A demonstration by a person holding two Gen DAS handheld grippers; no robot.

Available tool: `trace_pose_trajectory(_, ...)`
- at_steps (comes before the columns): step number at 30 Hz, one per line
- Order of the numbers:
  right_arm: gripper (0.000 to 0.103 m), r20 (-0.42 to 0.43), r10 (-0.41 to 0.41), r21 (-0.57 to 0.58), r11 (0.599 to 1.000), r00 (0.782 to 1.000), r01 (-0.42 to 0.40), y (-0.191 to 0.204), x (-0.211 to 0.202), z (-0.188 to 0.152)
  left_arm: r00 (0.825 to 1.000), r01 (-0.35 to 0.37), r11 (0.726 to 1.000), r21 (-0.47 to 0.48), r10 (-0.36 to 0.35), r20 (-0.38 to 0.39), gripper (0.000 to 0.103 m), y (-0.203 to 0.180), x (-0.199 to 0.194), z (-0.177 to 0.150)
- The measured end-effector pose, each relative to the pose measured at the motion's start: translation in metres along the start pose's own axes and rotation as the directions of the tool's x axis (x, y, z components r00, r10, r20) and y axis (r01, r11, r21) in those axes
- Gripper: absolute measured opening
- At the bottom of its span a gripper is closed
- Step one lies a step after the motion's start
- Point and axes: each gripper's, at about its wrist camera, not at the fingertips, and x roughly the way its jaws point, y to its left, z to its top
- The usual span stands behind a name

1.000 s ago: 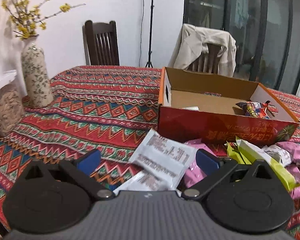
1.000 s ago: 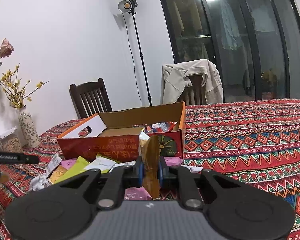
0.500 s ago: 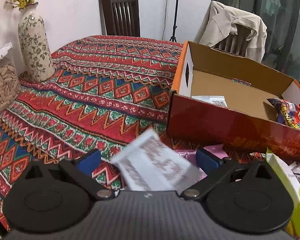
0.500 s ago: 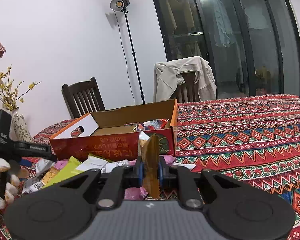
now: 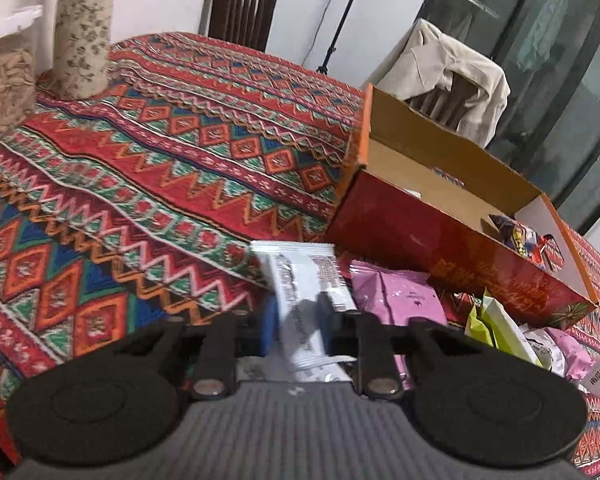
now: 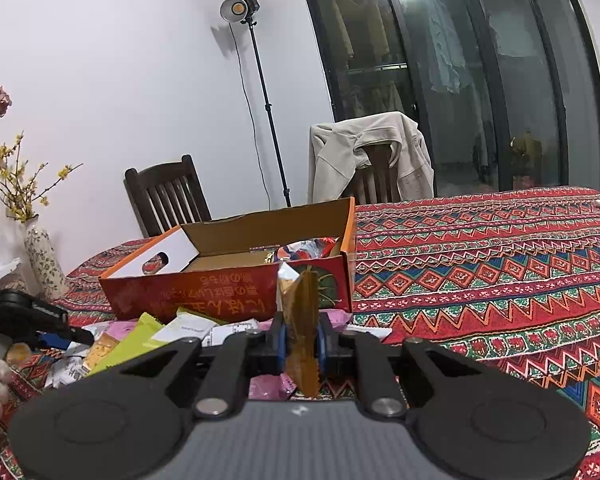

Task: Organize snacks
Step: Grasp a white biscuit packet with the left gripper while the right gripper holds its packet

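A flat white foil snack sachet (image 5: 300, 280) with dark printed text and crimped ends stood tilted between the blue pads of the left gripper (image 5: 298, 330), whose jaws were closing on it and already pressed its lower half. It hung just in front of the open red-and-orange cardboard box (image 5: 440, 248), above a glossy pink snack packet (image 5: 396, 296) lying on the table. The right gripper (image 6: 302, 344) was clenched on a slim amber translucent snack packet (image 6: 302, 320) with a serrated lower edge, held upright before the same box. Loose crinkly packets, among them a lime-green pouch (image 6: 140, 336), lay heaped along the box's front wall. Everything rested on a woven tablecloth (image 5: 140, 184) of red, green and blue zigzags and diamonds.
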Motion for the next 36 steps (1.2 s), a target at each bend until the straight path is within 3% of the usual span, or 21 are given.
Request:
trace_pose_trajectory(6, 0.014, -0.003, 0.002, -0.007, 1.0, 1.0, -0.002, 0.001, 0.001, 0.0, 0.999, -0.015, 1.0, 0.016, 0.014, 0.05, 0.007, 0.008, -0.016, -0.003)
trace_pose_trajectory(16, 0.014, 0.028, -0.001, -0.026, 1.0, 1.0, 0.002, 0.006, -0.005, 0.0, 0.987, -0.03, 0.997, 0.07, 0.018, 0.162, 0.007, 0.009, -0.054, -0.007)
trace_pose_trajectory(20, 0.014, 0.033, -0.003, -0.03, 1.0, 0.999, 0.004, 0.007, -0.007, 0.002, 0.987, -0.021, 0.996, 0.081, 0.008, 0.162, 0.008, 0.01, -0.057, -0.007)
trace_pose_trajectory(21, 0.014, 0.034, -0.003, -0.031, 1.0, 0.999, 0.004, 0.008, -0.008, 0.001, 0.988, -0.031, 0.996, 0.084, 0.018, 0.153, 0.012, 0.008, -0.054, -0.007)
trace_pose_trajectory(23, 0.014, 0.033, -0.005, -0.032, 0.999, 0.999, 0.006, 0.008, -0.008, 0.001, 0.991, -0.053, 0.992, 0.111, 0.039, 0.131, 0.031, 0.002, -0.046, -0.008)
trace_pose_trajectory(24, 0.014, 0.033, -0.007, -0.032, 0.999, 0.999, 0.008, 0.008, -0.009, 0.001, 0.99, -0.074, 0.99, 0.122, 0.059, 0.125, 0.05, -0.001, -0.043, -0.011)
trace_pose_trajectory(25, 0.014, 0.033, -0.009, -0.03, 1.0, 0.999, 0.01, 0.008, -0.009, 0.001, 0.989, -0.104, 0.986, 0.134, 0.088, 0.12, 0.062, -0.004, -0.04, -0.014)
trace_pose_trajectory(31, 0.014, 0.024, -0.01, -0.015, 1.0, 1.0, 0.011, 0.005, -0.008, 0.0, 0.984, -0.173, 0.97, 0.17, 0.161, 0.081, 0.076, -0.015, -0.021, -0.033)
trace_pose_trajectory(33, 0.014, 0.021, -0.008, -0.018, 1.0, 1.0, 0.008, 0.006, -0.007, -0.001, 0.977, -0.203, 0.964, 0.174, 0.187, 0.103, 0.083, -0.022, -0.018, -0.035)
trace_pose_trajectory(36, 0.014, 0.024, -0.006, -0.015, 1.0, 1.0, 0.007, 0.006, -0.007, 0.0, 0.963, -0.26, 0.941, 0.217, 0.234, 0.136, 0.084, -0.035, -0.016, -0.039)
